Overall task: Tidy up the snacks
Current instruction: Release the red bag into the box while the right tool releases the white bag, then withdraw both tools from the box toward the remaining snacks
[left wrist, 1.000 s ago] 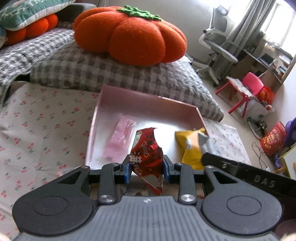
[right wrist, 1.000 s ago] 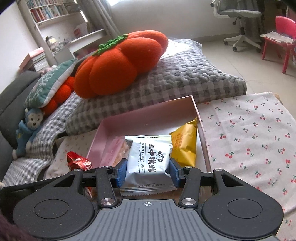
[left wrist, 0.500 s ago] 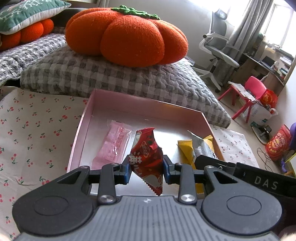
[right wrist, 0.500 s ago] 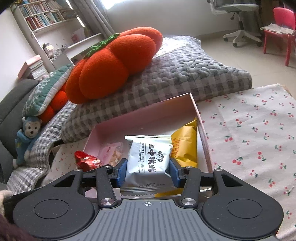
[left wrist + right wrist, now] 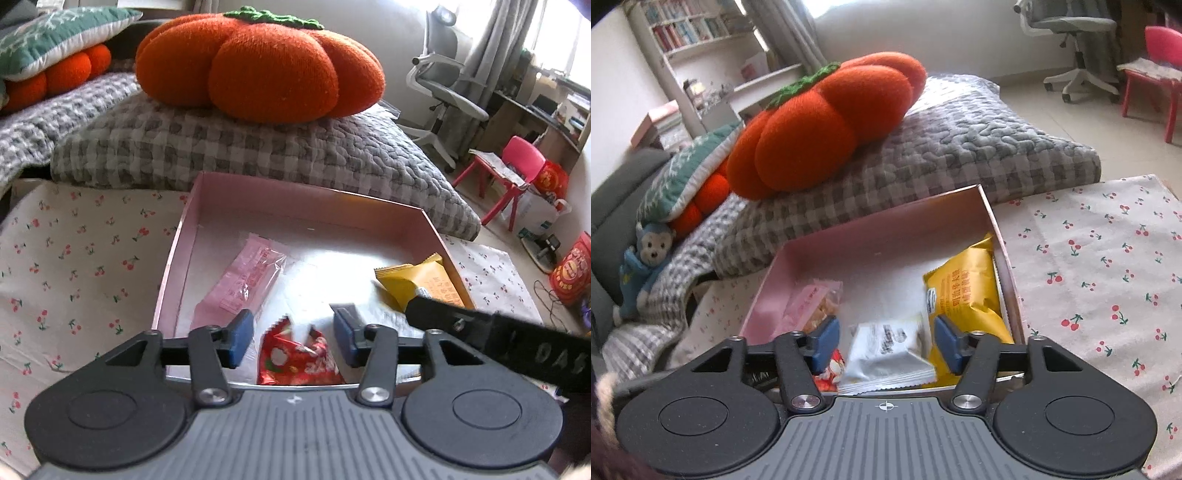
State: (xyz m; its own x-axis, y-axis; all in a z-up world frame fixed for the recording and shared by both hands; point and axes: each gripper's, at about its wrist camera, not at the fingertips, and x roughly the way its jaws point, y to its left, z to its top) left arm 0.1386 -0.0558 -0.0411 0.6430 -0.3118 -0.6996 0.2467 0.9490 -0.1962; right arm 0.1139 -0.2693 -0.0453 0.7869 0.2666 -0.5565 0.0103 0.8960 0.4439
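1. Releasing is the step in hand, judged from the left wrist view: the left tool (image 5: pixel 291 338) has its jaws opening, blue pads clear of the red snack packet (image 5: pixel 297 360), which lies between them at 6 o'clock inside the pink box (image 5: pixel 173 266). A pink wafer pack (image 5: pixel 245 280) lies at 10 o'clock in the box, a yellow packet (image 5: pixel 421 284) at 3 o'clock. Part of the right tool crosses in from 4 o'clock.

2. From the right wrist view, the right tool (image 5: pixel 884 341) is likewise opening, pads apart from the white snack packet (image 5: pixel 886 349), which rests on the box floor beside the yellow packet (image 5: pixel 967 295). The red packet (image 5: pixel 833 371) shows at 7 o'clock.

3. To do it well, I would let both sets of jaws spread fully before lifting straight up, so no pad drags a wrapper out over the box wall onto the cherry-print cloth (image 5: pixel 1108 277).
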